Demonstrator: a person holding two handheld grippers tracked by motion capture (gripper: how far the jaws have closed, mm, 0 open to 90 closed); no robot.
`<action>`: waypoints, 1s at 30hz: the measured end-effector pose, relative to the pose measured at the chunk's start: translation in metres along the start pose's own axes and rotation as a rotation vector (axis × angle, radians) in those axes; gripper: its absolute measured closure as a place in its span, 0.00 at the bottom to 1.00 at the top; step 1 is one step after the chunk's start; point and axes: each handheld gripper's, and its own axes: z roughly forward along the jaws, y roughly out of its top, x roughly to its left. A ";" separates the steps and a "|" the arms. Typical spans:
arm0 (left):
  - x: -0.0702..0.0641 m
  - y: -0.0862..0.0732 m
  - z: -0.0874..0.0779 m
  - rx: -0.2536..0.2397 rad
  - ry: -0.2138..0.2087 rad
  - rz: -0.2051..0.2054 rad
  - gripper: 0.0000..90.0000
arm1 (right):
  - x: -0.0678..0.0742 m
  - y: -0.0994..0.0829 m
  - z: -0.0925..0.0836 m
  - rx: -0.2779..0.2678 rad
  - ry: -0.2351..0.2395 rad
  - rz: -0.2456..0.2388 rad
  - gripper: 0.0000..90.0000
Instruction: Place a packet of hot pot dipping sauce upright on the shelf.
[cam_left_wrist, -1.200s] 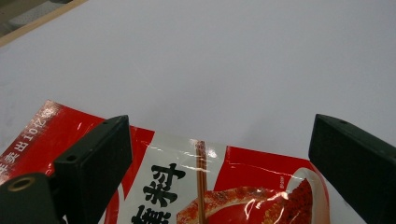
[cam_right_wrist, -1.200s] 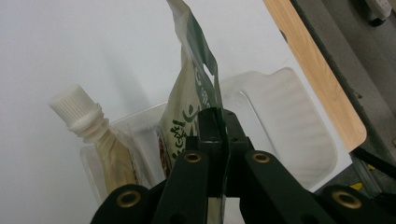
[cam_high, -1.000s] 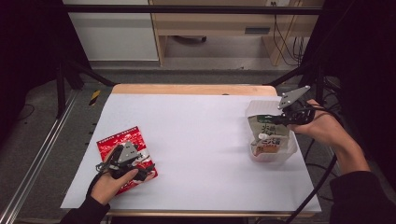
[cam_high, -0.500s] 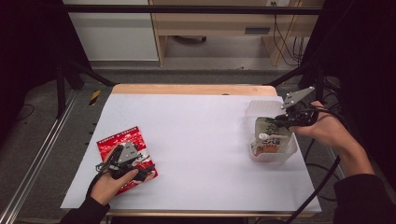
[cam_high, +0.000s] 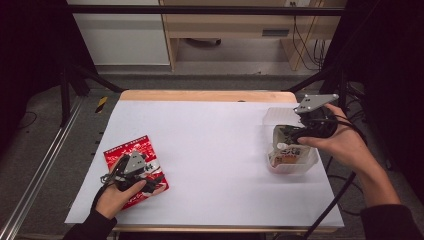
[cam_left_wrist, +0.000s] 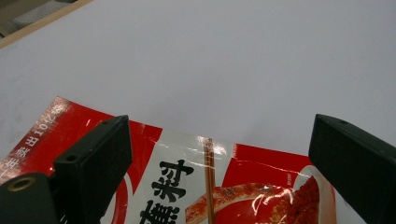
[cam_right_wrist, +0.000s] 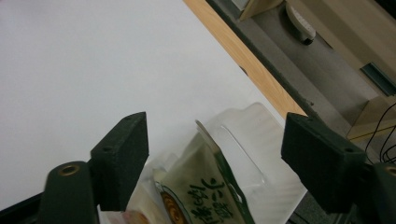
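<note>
The right tongs (cam_high: 291, 134) have just been opening and now stand spread above a green pouch (cam_right_wrist: 210, 186) (nothing pinched), which leans upright in a clear tub (cam_high: 295, 165) at the counter's (cam_high: 215, 135) right side. The left tongs (cam_high: 150, 176), also spread, rest over a red packet (cam_left_wrist: 187, 177) lying flat at the near left.

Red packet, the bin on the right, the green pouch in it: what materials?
Red packet: likely glossy plastic film, given its glare streaks and creases. Bin: clear, slightly frosted plastic; the table shows through its walls. Green pouch: probably matte printed film or laminate, with little shine.
</note>
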 end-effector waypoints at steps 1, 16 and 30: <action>0.001 0.000 -0.001 -0.001 0.002 -0.002 0.07 | 0.005 0.003 -0.001 -0.002 -0.004 0.004 0.25; 0.016 0.001 -0.009 0.006 0.030 -0.016 0.08 | 0.089 0.031 0.017 -0.085 -0.006 0.028 0.17; 0.060 -0.014 -0.027 -0.011 0.122 -0.098 0.08 | 0.172 0.026 0.081 -0.104 0.050 0.045 0.17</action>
